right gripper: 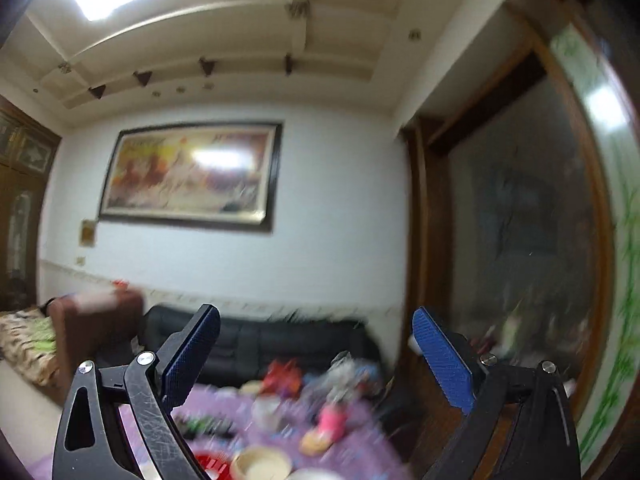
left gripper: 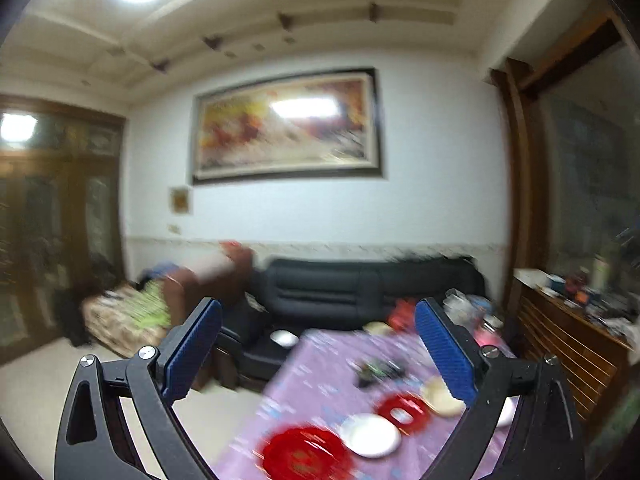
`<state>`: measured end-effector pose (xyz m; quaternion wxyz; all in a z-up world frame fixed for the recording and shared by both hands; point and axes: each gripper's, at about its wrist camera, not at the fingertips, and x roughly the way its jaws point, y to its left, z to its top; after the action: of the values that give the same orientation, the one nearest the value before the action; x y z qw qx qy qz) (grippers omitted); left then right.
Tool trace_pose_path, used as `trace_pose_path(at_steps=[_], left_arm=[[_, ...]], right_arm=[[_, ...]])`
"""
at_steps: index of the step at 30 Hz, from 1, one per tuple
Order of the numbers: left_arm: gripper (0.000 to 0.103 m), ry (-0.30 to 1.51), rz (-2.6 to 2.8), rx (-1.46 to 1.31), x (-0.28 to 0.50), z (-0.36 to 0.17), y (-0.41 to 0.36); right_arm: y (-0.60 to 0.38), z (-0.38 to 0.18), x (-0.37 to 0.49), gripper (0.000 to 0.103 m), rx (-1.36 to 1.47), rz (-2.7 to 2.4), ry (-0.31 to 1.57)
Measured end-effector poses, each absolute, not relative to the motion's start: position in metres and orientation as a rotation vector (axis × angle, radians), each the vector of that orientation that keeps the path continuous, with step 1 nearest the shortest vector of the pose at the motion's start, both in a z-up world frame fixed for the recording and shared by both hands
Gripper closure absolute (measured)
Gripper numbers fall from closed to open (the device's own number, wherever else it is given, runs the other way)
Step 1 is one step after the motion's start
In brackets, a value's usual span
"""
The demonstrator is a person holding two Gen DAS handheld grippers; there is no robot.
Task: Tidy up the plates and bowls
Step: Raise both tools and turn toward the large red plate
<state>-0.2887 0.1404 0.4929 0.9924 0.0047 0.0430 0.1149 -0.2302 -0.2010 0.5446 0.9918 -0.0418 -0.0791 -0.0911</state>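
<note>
Both views blurred. Left gripper raised above the table, fingers wide apart, nothing between them. Right gripper likewise raised, fingers apart and empty. On the purple cloth: large red plate at the near edge, white plate just beside it, small red dish behind, cream bowl next along. Black sofa beyond the table, framed painting on the wall

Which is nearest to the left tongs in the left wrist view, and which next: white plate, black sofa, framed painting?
From the left tongs:
1. White plate, on the purple table just below the tips.
2. Black sofa, beyond the table's far end.
3. Framed painting, high on the back wall.
</note>
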Motion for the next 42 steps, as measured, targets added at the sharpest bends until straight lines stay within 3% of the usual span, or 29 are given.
trace_pose_path(at_steps=[4,8,12,21,24,30,37,42], left_arm=[[0.000,0.015,0.443,0.026,-0.293,0.554,0.173],[0.000,0.021,0.635,0.038,-0.284,0.575,0.201],[0.000,0.138,0.564,0.026,-0.249,0.548,0.199],[0.000,0.345,0.173,-0.055,-0.109,0.393,0.100],[0.000,0.426,0.070,-0.135,-0.065,0.358,0.066],[0.000,0.575,-0.032,-0.195,-0.044,0.303,0.059],[0.000,0.563,0.131,-0.236,-0.099,0.270,0.162],[0.000,0.626,0.238,-0.317,-0.117,0.229,0.251]], right_arm=[[-0.226,0.637,-0.229,0.003,-0.015,-0.246,-0.148],[-0.253,0.647,-0.220,0.001,0.099,-0.194,-0.149],[-0.264,0.562,-0.179,0.001,0.077,-0.095,-0.026],[-0.306,0.304,-0.137,0.001,0.194,0.163,0.332],[-0.330,0.245,-0.134,0.001,0.272,0.202,0.416],[-0.326,0.202,-0.112,0.001,0.123,0.207,0.488],[-0.240,0.187,-0.094,0.001,0.125,0.467,0.455],[-0.132,0.143,-0.051,0.005,0.136,0.605,0.642]])
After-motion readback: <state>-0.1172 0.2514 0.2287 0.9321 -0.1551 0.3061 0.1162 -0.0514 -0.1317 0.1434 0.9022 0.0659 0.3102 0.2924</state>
